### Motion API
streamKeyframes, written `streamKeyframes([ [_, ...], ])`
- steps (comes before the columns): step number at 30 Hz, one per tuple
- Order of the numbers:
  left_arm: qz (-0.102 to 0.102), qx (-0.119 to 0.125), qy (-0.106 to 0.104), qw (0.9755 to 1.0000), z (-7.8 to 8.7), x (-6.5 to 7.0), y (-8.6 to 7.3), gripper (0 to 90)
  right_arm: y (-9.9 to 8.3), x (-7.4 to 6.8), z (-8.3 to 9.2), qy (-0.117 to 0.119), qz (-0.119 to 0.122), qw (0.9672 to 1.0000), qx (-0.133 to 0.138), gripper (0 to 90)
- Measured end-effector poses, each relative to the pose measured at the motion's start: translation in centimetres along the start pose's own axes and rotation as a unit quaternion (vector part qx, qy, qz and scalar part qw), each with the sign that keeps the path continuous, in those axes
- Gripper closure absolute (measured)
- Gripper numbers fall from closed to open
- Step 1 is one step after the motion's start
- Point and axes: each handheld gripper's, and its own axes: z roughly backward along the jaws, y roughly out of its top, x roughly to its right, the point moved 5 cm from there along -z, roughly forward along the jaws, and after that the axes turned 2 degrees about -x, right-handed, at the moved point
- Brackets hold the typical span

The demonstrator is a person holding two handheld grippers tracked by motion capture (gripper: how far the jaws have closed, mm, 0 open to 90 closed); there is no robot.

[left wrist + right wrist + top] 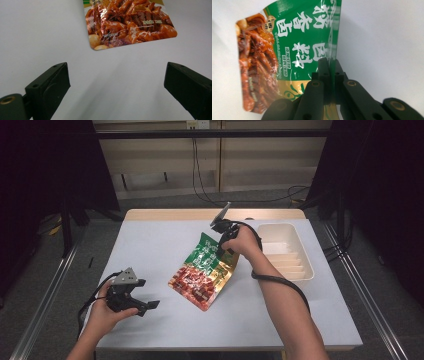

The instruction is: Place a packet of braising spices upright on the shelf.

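Observation:
A glossy food pouch (205,272), green at the top and printed with braised meat below, lies at the middle of the white table (150,245). Its top edge is lifted off the surface. My right gripper (223,246) is shut on the pouch's upper right edge; in the right gripper view the jaws pinch the green edge of the pouch (287,50) at my right gripper (331,62). My left gripper (148,304) rests near the table's front left, open, with nothing between its jaws. In the left gripper view the pouch's lower corner (130,25) lies ahead of my left gripper (117,75).
A white plastic bin (287,251) with dividers stands at the right side of the table, just beyond my right hand. Black cables trail from both grippers. A metal frame and dark curtains surround the table.

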Motion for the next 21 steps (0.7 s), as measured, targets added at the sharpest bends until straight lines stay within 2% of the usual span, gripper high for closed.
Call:
streamKeyframes([
  [3, 0.001, -0.001, -0.001, 1.0000, 0.0, 0.0, 0.0, 6.2, 0.2, -0.6, 1.1, 0.006, -0.007, 1.0000, -0.002, 90.0],
  [5, 0.006, 0.003, -0.001, 1.0000, -0.1, 0.1, 0.0, 6.2, 0.4, -0.8, 1.7, 0.005, -0.002, 1.0000, -0.001, 90.0],
  [7, 0.000, -0.003, -0.002, 1.0000, -0.1, 0.1, -0.1, 6.2, 0.5, -1.1, 2.2, 0.007, -0.004, 1.0000, -0.002, 90.0],
  [10, 0.001, -0.006, -0.001, 1.0000, 0.0, 0.1, 0.0, 6.2, 0.7, -1.6, 2.8, 0.013, -0.009, 0.9999, -0.007, 90.0],
  [15, 0.003, -0.002, -0.004, 1.0000, 0.1, 0.1, 0.0, 6.2, 1.3, -2.9, 4.3, 0.024, -0.002, 0.9997, -0.007, 90.0],
  [21, 0.001, -0.003, -0.004, 1.0000, 0.1, 0.1, 0.0, 6.2, 1.8, -3.8, 6.0, 0.025, 0.011, 0.9996, -0.003, 90.0],
])
